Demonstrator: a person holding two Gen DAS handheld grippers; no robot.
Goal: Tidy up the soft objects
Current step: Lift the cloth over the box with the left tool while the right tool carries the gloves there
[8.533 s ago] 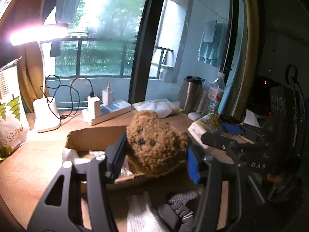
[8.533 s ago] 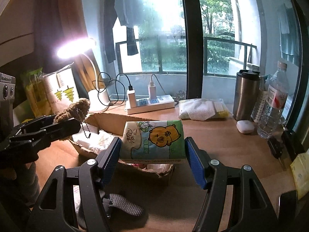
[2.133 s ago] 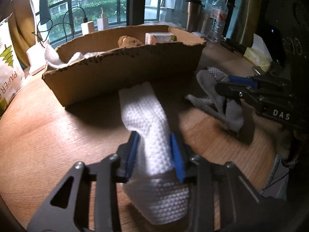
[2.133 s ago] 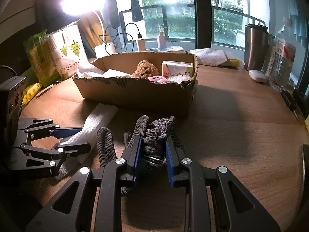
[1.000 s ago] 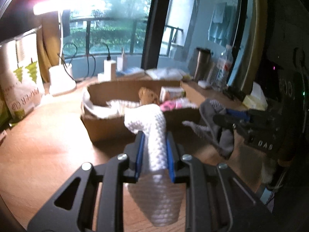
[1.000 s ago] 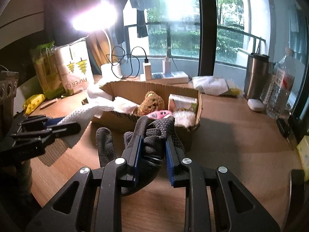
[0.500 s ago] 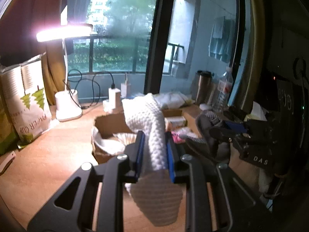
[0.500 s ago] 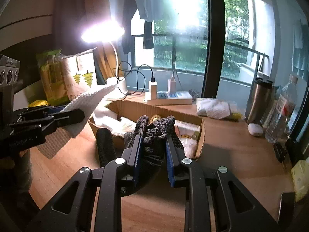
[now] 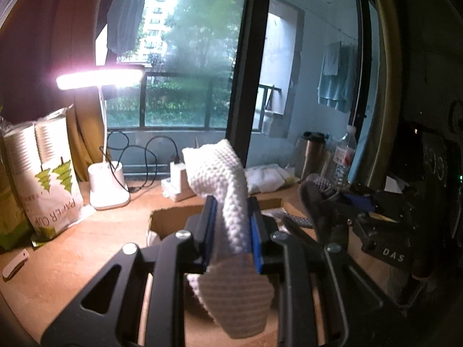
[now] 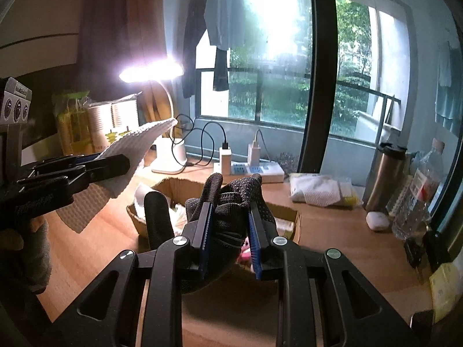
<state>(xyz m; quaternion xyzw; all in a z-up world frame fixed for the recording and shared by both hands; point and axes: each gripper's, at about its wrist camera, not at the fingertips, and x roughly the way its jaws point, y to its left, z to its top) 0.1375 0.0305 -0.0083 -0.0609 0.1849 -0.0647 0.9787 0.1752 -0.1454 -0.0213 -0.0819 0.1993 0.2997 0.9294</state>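
White waffle-knit cloth [image 9: 231,199] is clamped between the blue pads of the left claw [image 9: 230,231], lifted off the surface [image 9: 86,248]; one end sticks up and folds over toward 11 o'clock, the other hangs limp below the pads toward 6 o'clock. In the right wrist view the same cloth [image 10: 130,156] sits at 9 o'clock, pinched in the left claw [image 10: 95,164] with a corner pointing up toward the lamp.

Dark grey dotted glove [image 10: 228,211] is gripped by the right claw [image 10: 228,240], pads closed on its middle, glove fingers standing up at 12 o'clock and one thumb-like finger sticking out at 10 o'clock. In the left wrist view that glove [image 9: 315,199] and right claw [image 9: 353,205] show at 3 o'clock, also held above the surface.

Cardboard box [image 10: 179,186] lies open on the surface just beyond both claws; white soft stuff at its left end, something pink [image 10: 246,250] partly hidden behind the right claw. Box edge [image 9: 173,217] visible behind the left claw too.

Farther out: lit desk lamp [image 9: 107,179] at 10 o'clock, paper cup bag [image 9: 52,185] at 9 o'clock, power strip [image 10: 254,170] with chargers by the window, white folded cloth pack [image 10: 321,192], steel tumbler [image 10: 385,173] and water bottle [image 10: 419,193] at 3 o'clock.
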